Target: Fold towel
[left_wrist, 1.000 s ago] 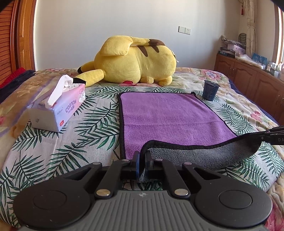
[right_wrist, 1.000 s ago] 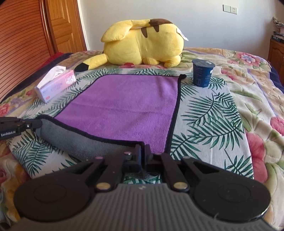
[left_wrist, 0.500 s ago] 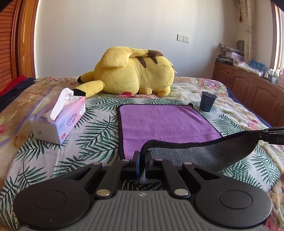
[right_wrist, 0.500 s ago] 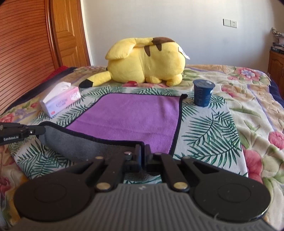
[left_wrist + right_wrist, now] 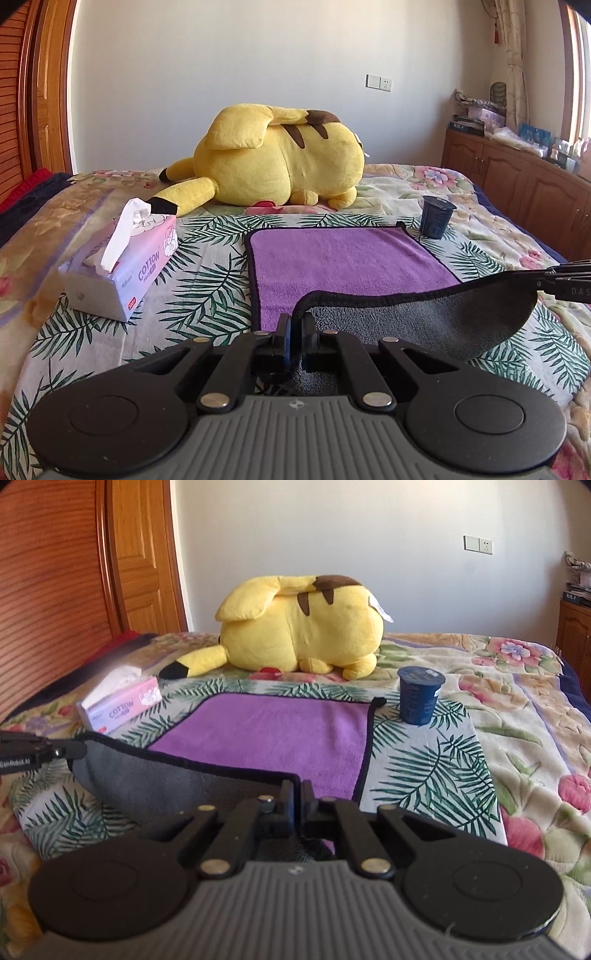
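Two grippers hold the near edge of the towel [image 5: 347, 258] up off the bed [image 5: 207, 288], whose cover has palm leaves in the middle and flowers around. At the far side of the bed a yellow plush [image 5: 280, 162] lies on its side, tail toward the tissue box. The towel is purple on top with a black hem; its far part lies flat on the bed, while the lifted near strip shows its grey underside and hangs in a shallow curve between the two grippers. Left of the towel, well apart from it, sits a pink-and-white tissue box [image 5: 122, 266] with a tissue sticking up. A dark blue cup [image 5: 420, 694] stands upright just beside the towel's far right corner. The left gripper [image 5: 295, 332] has its fingers clenched on the near left corner of the towel, and the right gripper [image 5: 297, 797] has its fingers clenched on the near right corner, each showing at the edge of the other's view.
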### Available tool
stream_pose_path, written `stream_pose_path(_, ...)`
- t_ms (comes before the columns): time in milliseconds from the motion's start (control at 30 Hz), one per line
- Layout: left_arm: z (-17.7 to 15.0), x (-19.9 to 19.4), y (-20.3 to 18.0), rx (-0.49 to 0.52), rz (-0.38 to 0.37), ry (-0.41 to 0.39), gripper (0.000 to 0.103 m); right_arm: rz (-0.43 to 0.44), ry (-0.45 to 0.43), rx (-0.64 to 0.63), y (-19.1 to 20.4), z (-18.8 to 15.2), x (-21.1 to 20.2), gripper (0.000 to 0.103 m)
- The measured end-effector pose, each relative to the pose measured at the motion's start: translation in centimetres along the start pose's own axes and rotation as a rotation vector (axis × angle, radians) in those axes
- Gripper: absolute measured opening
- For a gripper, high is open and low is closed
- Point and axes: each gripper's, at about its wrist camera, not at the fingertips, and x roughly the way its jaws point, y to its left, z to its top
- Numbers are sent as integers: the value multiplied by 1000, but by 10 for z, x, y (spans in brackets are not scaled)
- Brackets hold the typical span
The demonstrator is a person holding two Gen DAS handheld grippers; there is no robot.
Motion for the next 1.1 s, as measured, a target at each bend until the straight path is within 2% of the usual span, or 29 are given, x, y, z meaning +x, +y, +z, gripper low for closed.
stream_pose_path(167, 3, 6, 2, -1, 1, 1, 0, -8, 9, -25, 0, -1, 9, 4)
stream_pose_path(800, 46, 18, 4, 17, 11, -53, 0, -39, -100, -36, -6, 28, 6, 4)
stream_pose_path(1100, 66, 31, 0, 82, 36, -70, 0, -44, -150, -89, -8, 52, 17, 4)
